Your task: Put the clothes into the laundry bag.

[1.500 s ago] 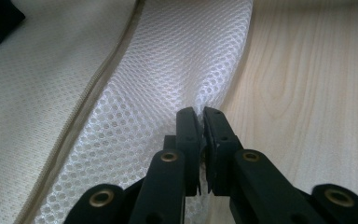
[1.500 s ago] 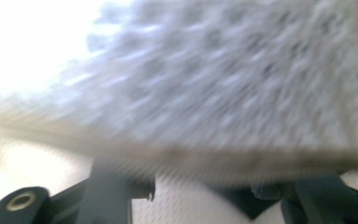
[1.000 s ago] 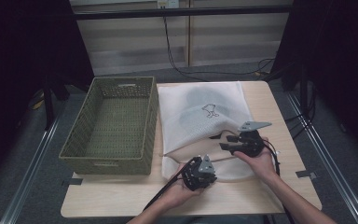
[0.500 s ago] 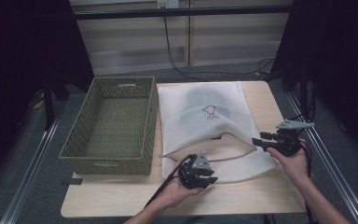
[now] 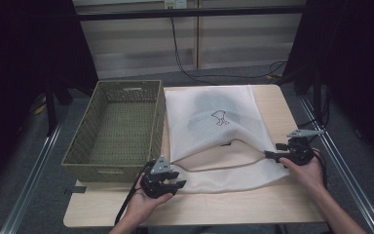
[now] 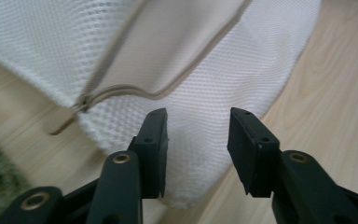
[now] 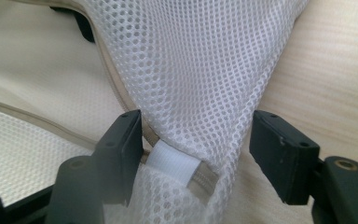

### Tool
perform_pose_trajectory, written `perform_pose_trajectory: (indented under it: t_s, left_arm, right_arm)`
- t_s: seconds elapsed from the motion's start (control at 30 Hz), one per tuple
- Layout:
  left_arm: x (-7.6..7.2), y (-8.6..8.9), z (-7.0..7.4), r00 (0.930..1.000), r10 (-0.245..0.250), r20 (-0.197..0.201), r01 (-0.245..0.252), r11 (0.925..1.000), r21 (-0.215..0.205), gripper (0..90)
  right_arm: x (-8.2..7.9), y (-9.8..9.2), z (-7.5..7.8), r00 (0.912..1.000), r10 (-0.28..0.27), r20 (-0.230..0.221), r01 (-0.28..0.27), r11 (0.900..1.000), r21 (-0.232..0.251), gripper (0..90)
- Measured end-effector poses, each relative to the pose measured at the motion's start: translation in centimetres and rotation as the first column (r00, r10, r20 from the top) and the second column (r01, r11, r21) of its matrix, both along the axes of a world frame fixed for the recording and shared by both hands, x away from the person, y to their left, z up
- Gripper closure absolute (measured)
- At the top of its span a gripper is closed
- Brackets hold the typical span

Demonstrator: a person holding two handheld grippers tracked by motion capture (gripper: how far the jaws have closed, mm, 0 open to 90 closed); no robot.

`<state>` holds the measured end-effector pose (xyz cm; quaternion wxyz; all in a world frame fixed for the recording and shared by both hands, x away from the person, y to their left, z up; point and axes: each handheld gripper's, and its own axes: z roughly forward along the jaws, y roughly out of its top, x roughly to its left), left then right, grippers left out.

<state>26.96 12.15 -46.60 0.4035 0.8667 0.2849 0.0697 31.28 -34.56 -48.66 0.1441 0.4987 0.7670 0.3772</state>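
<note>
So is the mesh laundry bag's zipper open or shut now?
Open: the mesh laundry bag gapes along its zipper, the beige lining showing between the parted edges.

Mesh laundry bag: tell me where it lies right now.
In the high view the mesh laundry bag lies on the table, right of the wicker basket, its unzipped near edge between both grippers.

White mesh laundry bag (image 5: pixel 209 117) on table (image 5: pixel 253 207) beside wicker basket (image 5: pixel 114 129), zipper open.

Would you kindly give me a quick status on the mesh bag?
Both grippers, left and right, just opening, nothing clamped. Mesh bag flat on table, zipper open. Basket beside, nothing blocking.
</note>
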Motion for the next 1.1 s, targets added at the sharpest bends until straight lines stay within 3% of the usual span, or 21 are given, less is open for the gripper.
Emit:
perform_pose_trajectory:
  t_s: [0.07, 0.13, 0.2, 0.33, 0.4, 0.5, 0.57, 0.7, 0.73, 0.8, 0.9, 1.03, 1.1]
  left_arm:
    - [0.2, -0.2, -0.2, 0.9999, 0.01, 0.01, -0.01, 0.9999, -0.002, 56.0]
    - [0.4, -0.5, -0.6, 0.9999, 0.007, 0.011, -0.007, 0.9996, 0.028, 54.4]
    - [0.5, -0.8, -0.8, 0.9998, 0.01, 0.019, -0.011, 0.9989, 0.046, 52.4]
    - [0.5, -1.4, -1.0, 0.9995, 0.02, 0.024, -0.021, 0.9987, 0.046, 49.9]
    - [0.4, -1.6, -1.1, 0.9995, 0.012, 0.03, -0.014, 0.9971, 0.075, 47.6]
    - [0.4, -1.9, -1.3, 0.9991, 0.022, 0.035, -0.026, 0.9949, 0.098, 44.2]
    - [0.4, -2.0, -1.5, 0.999, 0.034, 0.028, -0.036, 0.9965, 0.075, 42.6]
    - [0.6, -2.1, -1.9, 0.9996, 0.02, 0.021, -0.022, 0.9943, 0.104, 39.5]
    - [0.7, -2.2, -2.1, 0.9994, 0.028, 0.02, -0.029, 0.9959, 0.086, 39.1]
    - [0.7, -2.3, -2.2, 0.9995, 0.029, 0.013, -0.03, 0.9948, 0.097, 37.8]
    - [0.9, -2.5, -2.3, 0.9986, 0.05, 0.016, -0.052, 0.9943, 0.093, 35.3]
    - [1.0, -2.7, -2.4, 0.9976, 0.07, 0.007, -0.07, 0.9913, 0.112, 34.4]
    - [1.0, -3.0, -2.9, 0.9982, 0.06, -0.002, -0.059, 0.9865, 0.153, 29.9]
  right_arm:
    - [0.2, 0.0, -0.4, 0.9999, -0.005, -0.011, 0.005, 1.0, -0.013, 36.9]
    - [0.2, 0.2, -0.6, 0.9997, 0.001, -0.023, -0.002, 1.0, -0.031, 44.1]
    - [0.1, 0.5, -1.3, 0.9993, 0.001, -0.037, -0.005, 0.996, -0.088, 49.9]
    - [0.0, 0.4, -1.3, 0.9993, 0.0, -0.037, -0.004, 0.995, -0.096, 58.5]
    - [-0.1, 0.4, -1.3, 0.9996, -0.002, -0.026, -0.001, 0.994, -0.108, 65.8]
    - [-0.2, 0.5, -1.3, 0.9997, -0.003, -0.025, 0.0, 0.994, -0.111, 69.6]
    - [-0.3, 0.4, -1.2, 0.9996, -0.003, -0.027, 0.0, 0.994, -0.107, 71.0]
    - [-1.0, 0.2, -1.0, 0.9996, 0.005, -0.028, -0.008, 0.994, -0.112, 72.2]
    - [-1.1, 0.2, -0.9, 0.9994, 0.013, -0.032, -0.016, 0.993, -0.113, 72.4]
    - [-1.3, -0.1, -1.0, 0.9992, 0.02, -0.035, -0.024, 0.993, -0.116, 72.5]
    - [-1.9, -0.2, -1.0, 0.9992, 0.024, -0.031, -0.029, 0.987, -0.155, 72.5]
    - [-2.6, -0.8, -1.0, 0.9995, 0.008, -0.032, -0.013, 0.988, -0.152, 72.2]
    - [-2.7, -1.1, -1.1, 0.9997, -0.006, -0.023, 0.002, 0.988, -0.157, 70.6]
